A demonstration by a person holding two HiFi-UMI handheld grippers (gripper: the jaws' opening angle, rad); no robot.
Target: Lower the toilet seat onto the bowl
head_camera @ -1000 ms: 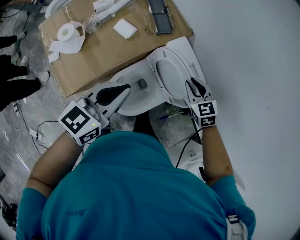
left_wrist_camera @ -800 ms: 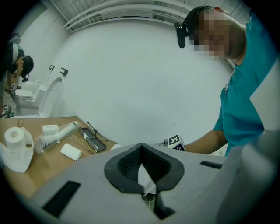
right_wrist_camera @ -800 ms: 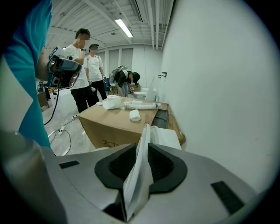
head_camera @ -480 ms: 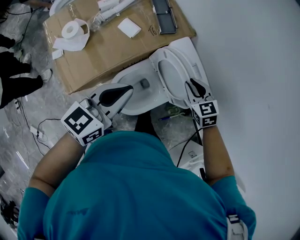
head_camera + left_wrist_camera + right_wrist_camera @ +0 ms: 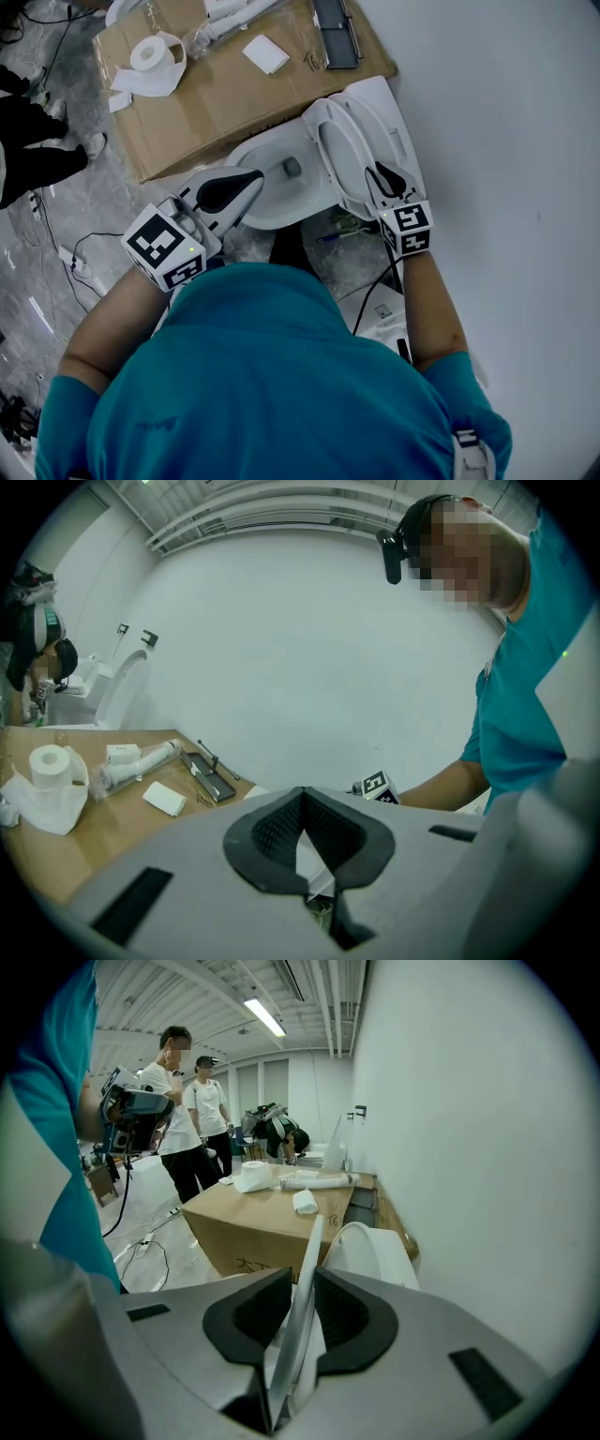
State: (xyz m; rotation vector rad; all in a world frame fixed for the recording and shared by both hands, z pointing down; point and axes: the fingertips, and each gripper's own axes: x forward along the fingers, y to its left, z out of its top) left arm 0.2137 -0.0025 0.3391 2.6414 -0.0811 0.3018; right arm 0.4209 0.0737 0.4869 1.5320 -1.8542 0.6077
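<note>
A white toilet bowl [image 5: 267,183] stands against the wall. Its seat [image 5: 339,150] is raised nearly upright in front of the lid [image 5: 392,127]. My right gripper [image 5: 380,171] is shut on the seat's near rim. In the right gripper view the thin seat edge [image 5: 315,1237] runs up between the dark pads [image 5: 349,1312], with the lid [image 5: 375,1246] just behind it. My left gripper [image 5: 255,176] hovers over the bowl's near left rim. Its jaws are shut with nothing in them, and in the left gripper view the left gripper [image 5: 302,799] has its tips meeting.
A cardboard box [image 5: 225,94] sits beyond the bowl with a toilet paper roll [image 5: 148,52], a white block [image 5: 266,53] and a black tray [image 5: 336,33] on it. The white wall [image 5: 506,141] is at the right. Cables [image 5: 70,258] lie on the floor. People [image 5: 183,1119] stand at the left.
The head view has drifted slightly. My right gripper keeps its hold on the raised seat; the left gripper has barely moved.
</note>
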